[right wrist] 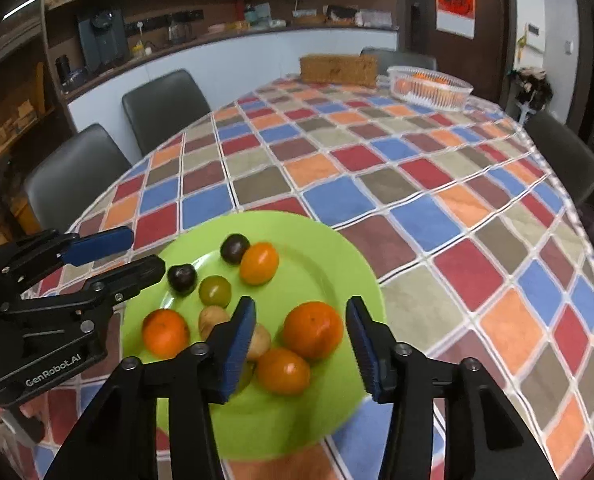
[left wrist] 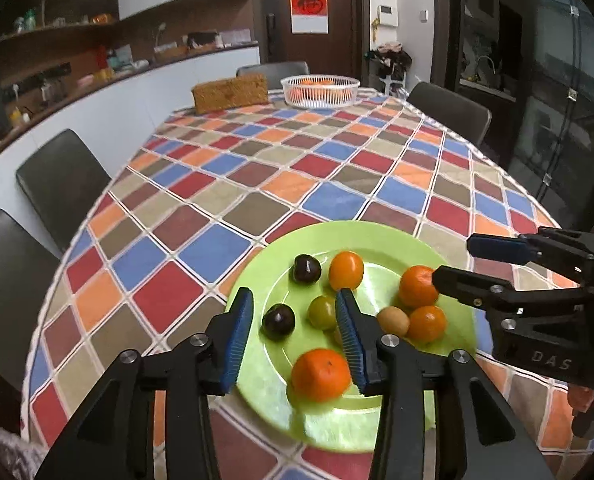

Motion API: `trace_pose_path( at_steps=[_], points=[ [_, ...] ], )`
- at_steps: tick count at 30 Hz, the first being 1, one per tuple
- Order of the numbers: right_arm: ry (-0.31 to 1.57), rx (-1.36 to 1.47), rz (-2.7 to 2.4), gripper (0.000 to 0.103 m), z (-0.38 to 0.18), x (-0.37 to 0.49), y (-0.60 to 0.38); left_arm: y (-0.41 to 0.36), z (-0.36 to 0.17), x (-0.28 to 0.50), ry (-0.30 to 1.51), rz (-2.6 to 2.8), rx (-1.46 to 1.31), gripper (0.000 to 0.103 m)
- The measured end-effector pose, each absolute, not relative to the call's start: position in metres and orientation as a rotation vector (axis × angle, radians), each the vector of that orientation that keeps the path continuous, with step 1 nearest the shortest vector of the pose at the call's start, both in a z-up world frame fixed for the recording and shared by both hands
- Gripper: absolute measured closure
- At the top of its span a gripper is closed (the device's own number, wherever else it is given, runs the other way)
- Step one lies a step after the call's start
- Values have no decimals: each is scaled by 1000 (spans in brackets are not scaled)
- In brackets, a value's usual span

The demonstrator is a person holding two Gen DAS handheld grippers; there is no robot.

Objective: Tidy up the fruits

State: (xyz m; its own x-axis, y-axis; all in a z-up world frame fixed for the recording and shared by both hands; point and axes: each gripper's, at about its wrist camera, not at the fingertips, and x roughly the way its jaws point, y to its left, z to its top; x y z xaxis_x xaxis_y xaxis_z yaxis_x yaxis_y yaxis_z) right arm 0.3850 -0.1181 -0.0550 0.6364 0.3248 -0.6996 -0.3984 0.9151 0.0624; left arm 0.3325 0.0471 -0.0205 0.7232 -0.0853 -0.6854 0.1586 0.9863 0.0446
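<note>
The left gripper [left wrist: 293, 334] has its jaws spread wide, holding nothing. The right gripper [right wrist: 301, 344] is likewise agape and empty, just beside it.

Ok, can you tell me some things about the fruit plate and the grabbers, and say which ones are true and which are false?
1. The fruit lies on a green plate. True.
2. The left gripper is squeezing an orange. False: it is open and holds nothing.
3. Two dark plums are on the plate. True.
4. The white basket is empty. False: orange fruit shows inside.
5. The right gripper is open. True.
</note>
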Motion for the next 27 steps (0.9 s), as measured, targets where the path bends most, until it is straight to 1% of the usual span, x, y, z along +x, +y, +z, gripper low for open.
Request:
trace_pose_path(
  at_steps=[2, 3, 5, 9, 11, 14, 17, 20, 27],
  points=[
    [752, -103, 403, 52, -46, 373, -122, 46, -13, 320, 734, -124, 101, 48],
    [740, -99, 398, 49, -42, 367, -124, 46, -8, 311, 714, -124, 94, 45],
    [714, -81, 383, 43, -32, 351, -130, 46, -1, 296, 681, -111, 86, 32],
    [669, -50, 350, 31, -19, 319, -142, 45, 8, 268, 647, -80, 93, 27],
    [657, -33, 338, 27, -16, 307, -148, 43, 12, 253, 634, -73, 98, 18],
    [641, -12, 325, 22, -12, 286, -155, 39, 17, 233, 608, -61, 116, 14],
    [622, -22, 310, 20, -10, 265, -159, 36, 23, 212, 583, -51, 115, 10],
    [598, -24, 293, 17, -9, 244, -165, 35, 29, 193, 564, -53, 96, 7],
    [559, -39, 264, 15, -5, 207, -174, 29, 36, 153, 535, -48, 88, 5]
  ],
)
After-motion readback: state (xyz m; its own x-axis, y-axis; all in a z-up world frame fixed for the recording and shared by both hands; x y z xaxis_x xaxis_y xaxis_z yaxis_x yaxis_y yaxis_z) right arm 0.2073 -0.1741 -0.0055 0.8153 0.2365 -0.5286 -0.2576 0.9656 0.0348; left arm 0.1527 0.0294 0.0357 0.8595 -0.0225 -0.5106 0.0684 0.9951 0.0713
